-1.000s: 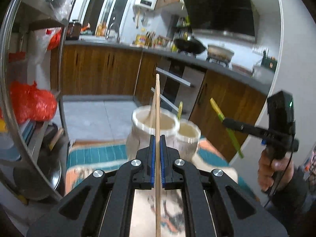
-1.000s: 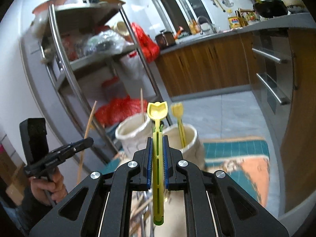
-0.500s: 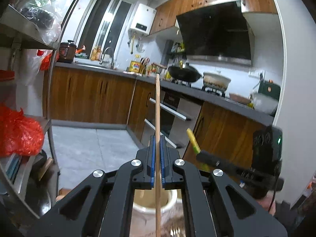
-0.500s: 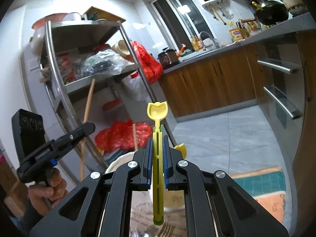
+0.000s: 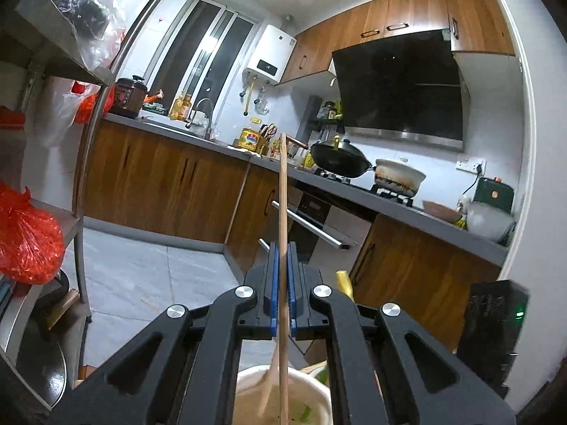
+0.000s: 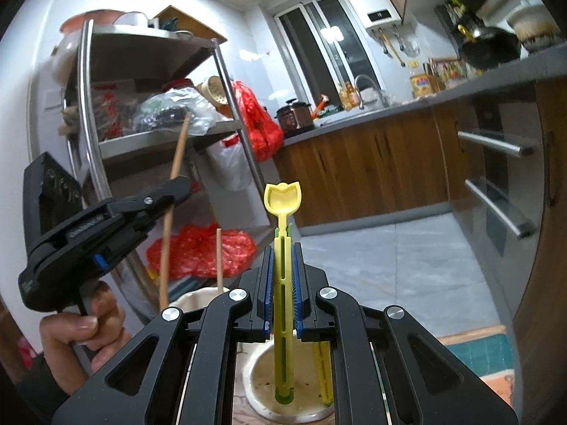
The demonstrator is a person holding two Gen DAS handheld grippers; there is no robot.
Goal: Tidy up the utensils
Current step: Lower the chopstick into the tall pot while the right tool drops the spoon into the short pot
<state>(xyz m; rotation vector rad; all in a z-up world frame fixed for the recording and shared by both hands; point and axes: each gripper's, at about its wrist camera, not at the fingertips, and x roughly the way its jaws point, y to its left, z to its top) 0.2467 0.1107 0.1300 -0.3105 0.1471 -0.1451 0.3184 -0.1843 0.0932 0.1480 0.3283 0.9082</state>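
Note:
My left gripper is shut on a thin wooden chopstick that stands upright. Its lower end hangs over a white holder, which has a wooden spoon in it. My right gripper is shut on a yellow-green plastic spoon, bowl end up. Its handle end reaches down into a second white holder, beside another yellow utensil. In the right wrist view the left gripper shows at the left with its chopstick, above the first holder.
A steel shelf rack with red bags stands at the left. Wooden cabinets with a grey counter, a wok and oven handles run along the right. A teal patterned cloth lies under the holders.
Both grippers have moved forward over the holders and tilted up. The holders have slid from mid-frame to the bottom edge. Each utensil's lower end now hangs at a holder's mouth.

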